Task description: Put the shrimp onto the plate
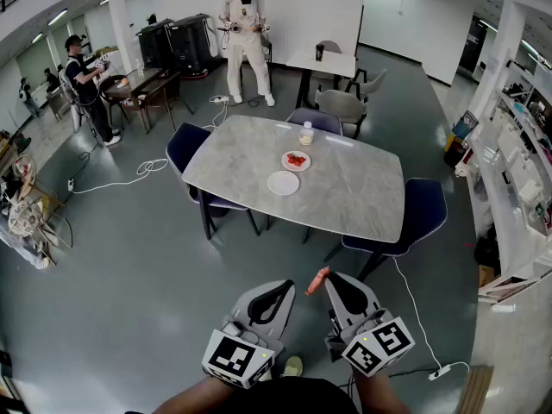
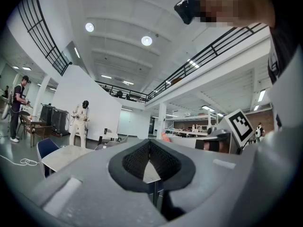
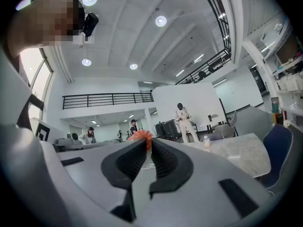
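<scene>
Big open hall w/ a grey floor [image 1: 129, 257]. A grey stone-top table [image 1: 345, 188] stands well ahead of both grippers, w/ dark blue chairs [image 1: 423, 210] at its L & R sides and grey chairs [image 1: 343, 103] behind it. Cables [image 1: 129, 175] trail over the floor to the L of the table. A person in white [image 1: 246, 33] stands beyond the table, a person in black [image 1: 84, 80] is at the far L by a desk, and shelves [image 1: 526, 162] run along the R wall. A stretch of floor separates the grippers from the table's near edge. The shrimp [image 1: 317, 280], orange, is up in the air and well apart from the table. It's pinched right at the tips of the R gripper [image 1: 326, 276], whose jaws are clenched on it; its curled end pokes out past the pads. The L gripper [image 1: 285, 285] is just beside it, jaws pressed together w/ nothing btw them. Mid-table are 2 plates just beside each other. The far plate [image 1: 304, 167] holds red pieces, too small to tell what. The near white plate [image 1: 283, 183] is bare. A small bottle [image 1: 306, 133] stands upright behind them.
</scene>
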